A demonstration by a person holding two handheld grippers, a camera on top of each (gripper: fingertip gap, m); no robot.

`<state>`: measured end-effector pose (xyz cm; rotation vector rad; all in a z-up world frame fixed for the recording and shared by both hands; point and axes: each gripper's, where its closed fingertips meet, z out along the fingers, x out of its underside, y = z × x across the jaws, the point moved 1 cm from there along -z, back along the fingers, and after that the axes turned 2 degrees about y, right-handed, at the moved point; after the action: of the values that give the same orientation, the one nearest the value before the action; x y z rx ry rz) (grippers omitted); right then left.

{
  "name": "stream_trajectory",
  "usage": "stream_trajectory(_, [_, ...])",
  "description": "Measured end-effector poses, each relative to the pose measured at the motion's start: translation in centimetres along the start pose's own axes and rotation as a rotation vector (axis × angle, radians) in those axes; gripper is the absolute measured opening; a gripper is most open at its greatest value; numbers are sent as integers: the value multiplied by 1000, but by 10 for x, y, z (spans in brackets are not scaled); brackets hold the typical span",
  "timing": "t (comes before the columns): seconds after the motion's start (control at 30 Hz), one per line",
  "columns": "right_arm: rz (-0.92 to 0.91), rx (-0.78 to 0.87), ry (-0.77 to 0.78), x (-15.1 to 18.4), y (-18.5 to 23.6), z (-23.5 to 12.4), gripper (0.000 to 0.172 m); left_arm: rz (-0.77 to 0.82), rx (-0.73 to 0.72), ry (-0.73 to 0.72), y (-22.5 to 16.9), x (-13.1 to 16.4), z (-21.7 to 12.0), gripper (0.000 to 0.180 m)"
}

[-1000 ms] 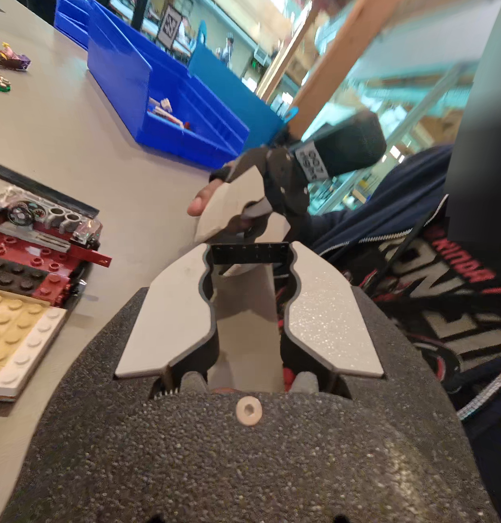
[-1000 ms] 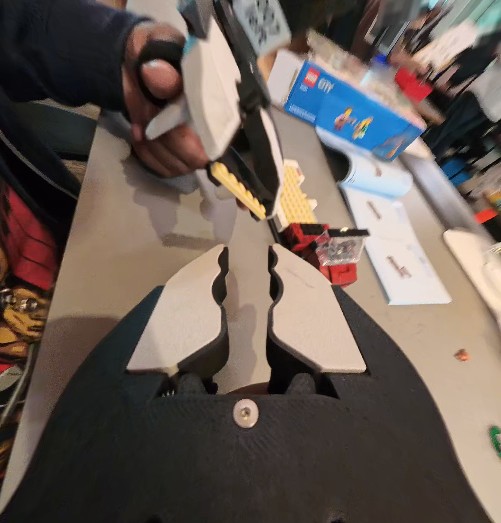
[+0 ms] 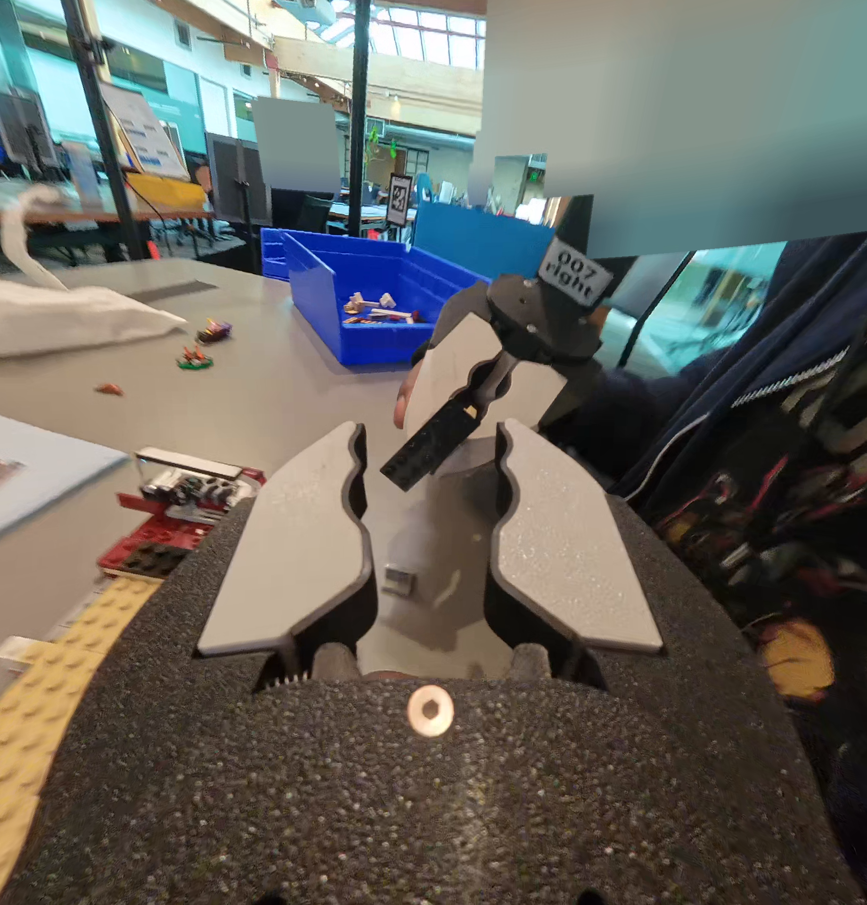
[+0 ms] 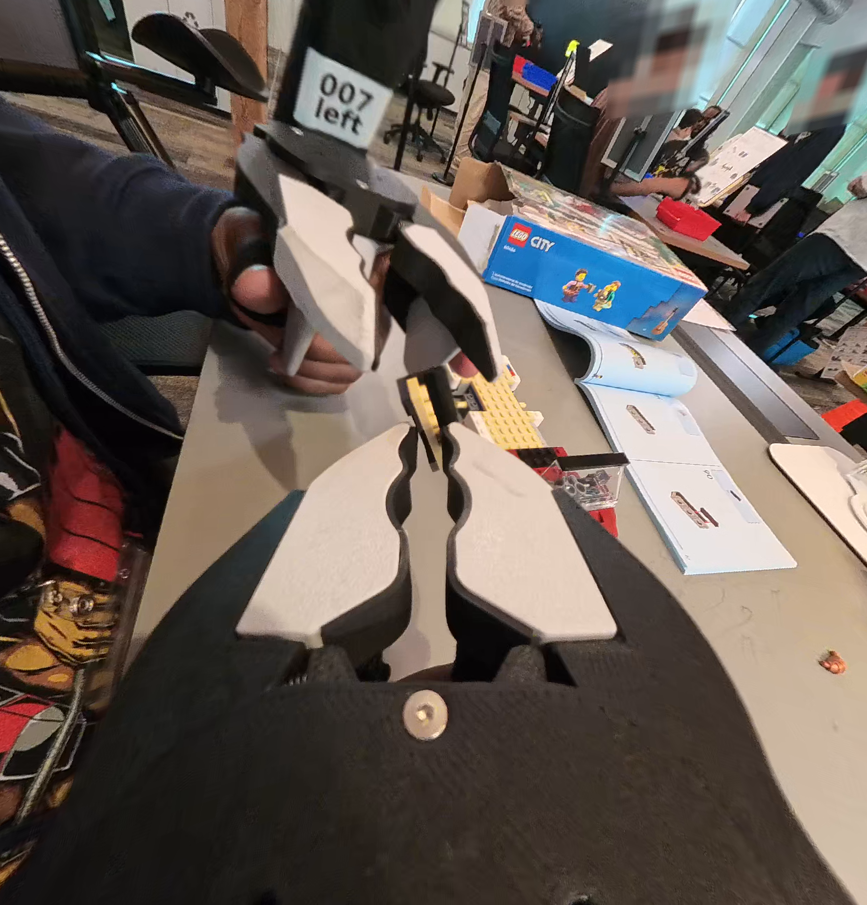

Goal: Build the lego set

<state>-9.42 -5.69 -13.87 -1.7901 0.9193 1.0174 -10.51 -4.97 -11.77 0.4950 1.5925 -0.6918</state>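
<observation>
My right tongs (image 4: 429, 443) were pinched on a small black and yellow brick piece (image 4: 426, 406), held up over the desk (image 4: 255, 440). My left tongs (image 3: 429, 440) were wide with nothing in them, and the piece (image 3: 429, 448) hung just past their tips at 12 o'clock. A red and yellow brick model (image 4: 510, 421) sat on the desk at 1 o'clock from my right tongs, with an open booklet (image 4: 691, 489) at 2 o'clock.

Open workshop hall, probably, worktables (image 3: 255, 392), blue bins (image 3: 373, 294)
</observation>
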Motion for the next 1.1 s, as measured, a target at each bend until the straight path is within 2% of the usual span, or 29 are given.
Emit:
stream_trajectory(0.17, [8, -38, 18, 3, 3, 2, 9, 331, -49, 112, -2, 13, 4, 39])
stream_trajectory(0.3, [-14, -60, 43, 5, 6, 3, 9, 443, -36, 101, -5, 15, 6, 29])
stream_trajectory(0.53, [-39, -69, 77, 9, 6, 3, 9, 524, -45, 102, -4, 17, 10, 18])
stream_trajectory(0.7, [-12, -58, 70, 7, 4, 4, 9, 533, -78, 86, -1, 15, 7, 17])
stream_trajectory(0.83, [20, -48, 99, 13, 2, 1, 19, 520, -91, 62, 1, 11, 1, 17])
stream_trajectory(1.1, [158, -191, 439, 75, 19, 4, 25, 506, -103, 68, 4, 12, -15, 17])
